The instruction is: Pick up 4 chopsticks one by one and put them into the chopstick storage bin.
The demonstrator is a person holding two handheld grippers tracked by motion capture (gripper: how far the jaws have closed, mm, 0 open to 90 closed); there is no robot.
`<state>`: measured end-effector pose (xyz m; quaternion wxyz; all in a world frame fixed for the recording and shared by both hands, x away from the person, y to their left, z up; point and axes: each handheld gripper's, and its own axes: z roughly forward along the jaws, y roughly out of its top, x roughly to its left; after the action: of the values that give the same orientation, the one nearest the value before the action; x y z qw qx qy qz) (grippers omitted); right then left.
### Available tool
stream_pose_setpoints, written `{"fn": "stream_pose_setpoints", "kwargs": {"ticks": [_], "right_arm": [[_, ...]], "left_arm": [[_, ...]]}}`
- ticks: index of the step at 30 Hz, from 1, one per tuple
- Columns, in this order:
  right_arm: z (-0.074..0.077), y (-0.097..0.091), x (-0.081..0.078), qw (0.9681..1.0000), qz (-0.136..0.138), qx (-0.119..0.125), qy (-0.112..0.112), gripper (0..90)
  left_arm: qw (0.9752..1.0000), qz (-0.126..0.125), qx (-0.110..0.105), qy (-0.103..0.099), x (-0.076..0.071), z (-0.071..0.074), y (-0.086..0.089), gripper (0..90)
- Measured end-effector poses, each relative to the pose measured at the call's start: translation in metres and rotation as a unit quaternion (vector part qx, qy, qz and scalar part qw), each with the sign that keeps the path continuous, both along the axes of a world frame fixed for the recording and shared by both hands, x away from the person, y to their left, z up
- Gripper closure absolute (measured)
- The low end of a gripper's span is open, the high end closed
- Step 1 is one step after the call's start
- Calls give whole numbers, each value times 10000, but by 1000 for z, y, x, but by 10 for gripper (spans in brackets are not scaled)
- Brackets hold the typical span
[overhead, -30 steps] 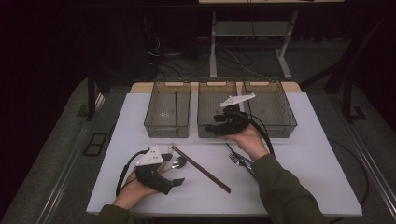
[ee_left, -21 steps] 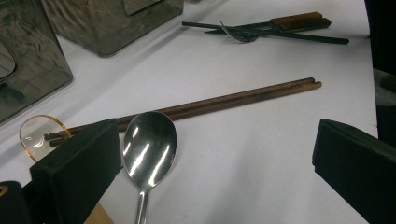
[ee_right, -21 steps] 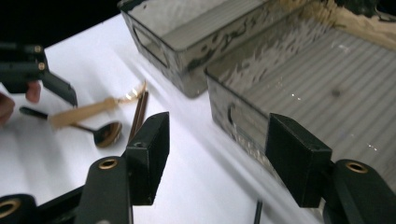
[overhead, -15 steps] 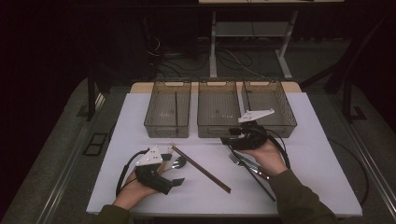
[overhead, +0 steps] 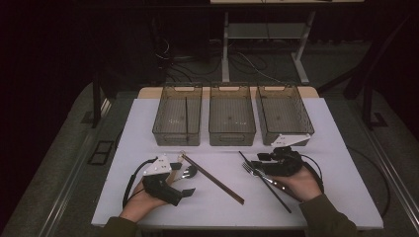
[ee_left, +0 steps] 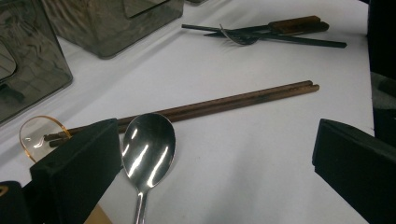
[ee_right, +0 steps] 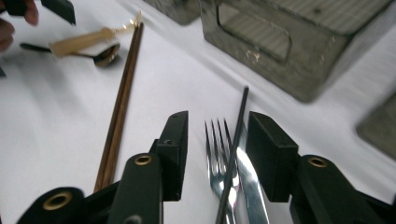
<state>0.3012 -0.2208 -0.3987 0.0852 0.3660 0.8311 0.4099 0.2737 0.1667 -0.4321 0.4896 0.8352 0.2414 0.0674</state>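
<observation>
My right gripper (overhead: 260,161) sits low over the table at the right, held in a hand. In the right gripper view its jaws (ee_right: 218,120) flank the tines of a silver fork (ee_right: 218,154) and a thin black chopstick (ee_right: 237,126). They have just been closing, and a gap remains on the fork's side. The fork (overhead: 269,180) lies slanted toward the front edge. My left gripper (overhead: 184,178) rests open at the front left. A silver spoon (ee_left: 148,148) lies between its wide jaws (ee_left: 215,135), close to one pad. A pair of brown chopsticks (overhead: 212,178) lies between the two grippers.
Three smoky clear bins (overhead: 232,114) stand in a row at the back of the white table (overhead: 341,148); the left bin (overhead: 177,116) holds a dark stick. A gold-handled utensil (ee_right: 79,42) lies beside the spoon. Table edges are near both hands.
My right gripper came away from the bins, toward the front and down, to the fork and black chopstick. Its jaws narrowed around them. The left gripper stayed put.
</observation>
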Motion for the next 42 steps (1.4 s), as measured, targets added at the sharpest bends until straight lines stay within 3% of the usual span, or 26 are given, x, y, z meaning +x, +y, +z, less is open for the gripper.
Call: {"fn": "stream_pose_setpoints", "kwargs": {"ticks": [17,23,26,42], "right_arm": [[-21,-36,-44,9992,-59,-238,316,733],[-29,-32,-44,9983,-55,-325,486,755],[-34,-29,-44,9973,-48,-491,548,759],[-43,-21,-43,9955,-62,-806,502,785]], "left_arm": [[10000,9,39,-5,0,0,0,5],[10000,23,27,-7,0,-1,-1,5],[10000,16,22,-13,0,0,-1,5],[10000,4,26,-20,0,0,-1,5]]}}
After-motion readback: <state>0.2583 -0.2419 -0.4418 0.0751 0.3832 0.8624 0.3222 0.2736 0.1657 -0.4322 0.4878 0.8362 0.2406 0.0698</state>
